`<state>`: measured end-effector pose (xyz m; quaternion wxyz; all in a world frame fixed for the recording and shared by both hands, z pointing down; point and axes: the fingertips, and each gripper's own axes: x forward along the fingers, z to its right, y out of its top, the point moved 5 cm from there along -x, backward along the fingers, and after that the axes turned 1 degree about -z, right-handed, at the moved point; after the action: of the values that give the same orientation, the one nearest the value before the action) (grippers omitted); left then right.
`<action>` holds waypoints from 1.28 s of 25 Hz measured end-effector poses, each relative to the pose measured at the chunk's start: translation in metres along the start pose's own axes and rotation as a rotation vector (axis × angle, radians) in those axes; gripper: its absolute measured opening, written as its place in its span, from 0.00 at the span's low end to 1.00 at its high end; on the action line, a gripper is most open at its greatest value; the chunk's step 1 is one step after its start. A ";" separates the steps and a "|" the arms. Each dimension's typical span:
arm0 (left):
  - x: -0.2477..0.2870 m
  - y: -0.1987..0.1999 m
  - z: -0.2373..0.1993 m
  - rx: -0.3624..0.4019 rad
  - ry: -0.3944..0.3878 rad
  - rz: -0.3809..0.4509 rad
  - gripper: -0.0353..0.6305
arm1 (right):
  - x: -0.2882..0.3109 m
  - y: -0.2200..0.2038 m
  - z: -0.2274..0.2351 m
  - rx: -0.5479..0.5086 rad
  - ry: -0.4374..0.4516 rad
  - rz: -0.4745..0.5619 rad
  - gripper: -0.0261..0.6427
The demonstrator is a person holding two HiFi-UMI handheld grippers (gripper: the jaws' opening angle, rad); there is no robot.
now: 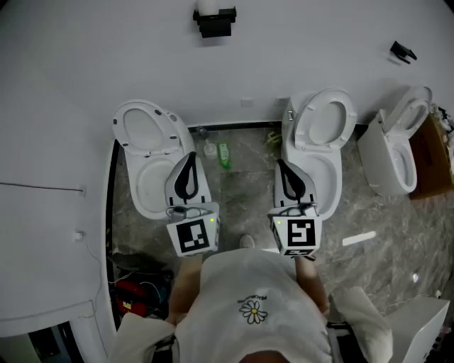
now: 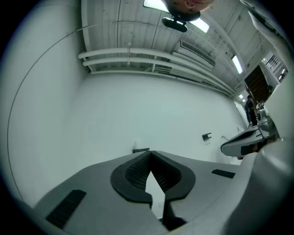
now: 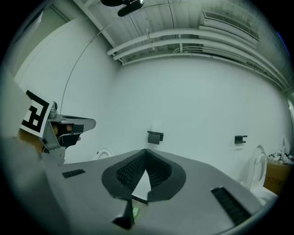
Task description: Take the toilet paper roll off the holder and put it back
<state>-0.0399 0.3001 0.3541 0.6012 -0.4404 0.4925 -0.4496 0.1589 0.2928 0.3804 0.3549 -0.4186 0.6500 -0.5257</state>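
The white toilet paper roll (image 1: 210, 7) sits on the black wall holder (image 1: 215, 23). Only the head view shows the roll plainly. The right gripper view shows the holder (image 3: 155, 137) as a small dark box, and the left gripper view shows only a dark sliver of it (image 2: 141, 150). In the head view, the left tool (image 1: 190, 156) is well below the holder and slightly left, over an open white toilet (image 1: 145, 152). The right tool (image 1: 279, 163) is below and right of the holder, over a second white toilet (image 1: 323, 135). In each tool's own view the jaws are clenched tip to tip on nothing, left tool (image 2: 149, 153) and right tool (image 3: 145, 150) alike.
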 end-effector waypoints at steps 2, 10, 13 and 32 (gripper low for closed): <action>0.003 0.001 0.003 -0.001 -0.005 -0.001 0.08 | 0.001 -0.003 0.002 0.016 -0.003 -0.018 0.05; 0.009 0.000 0.007 -0.009 0.000 -0.002 0.08 | 0.005 -0.007 0.008 0.024 0.006 -0.020 0.05; 0.008 0.002 0.010 -0.006 0.005 -0.014 0.08 | 0.004 -0.013 0.013 0.084 0.017 -0.032 0.05; 0.050 -0.019 -0.007 -0.034 0.026 -0.043 0.08 | 0.023 -0.045 0.017 0.162 0.058 -0.103 0.05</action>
<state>-0.0433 0.2469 0.3619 0.5774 -0.4550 0.4982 -0.4597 0.1730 0.2603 0.4206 0.3412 -0.4059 0.5931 -0.6058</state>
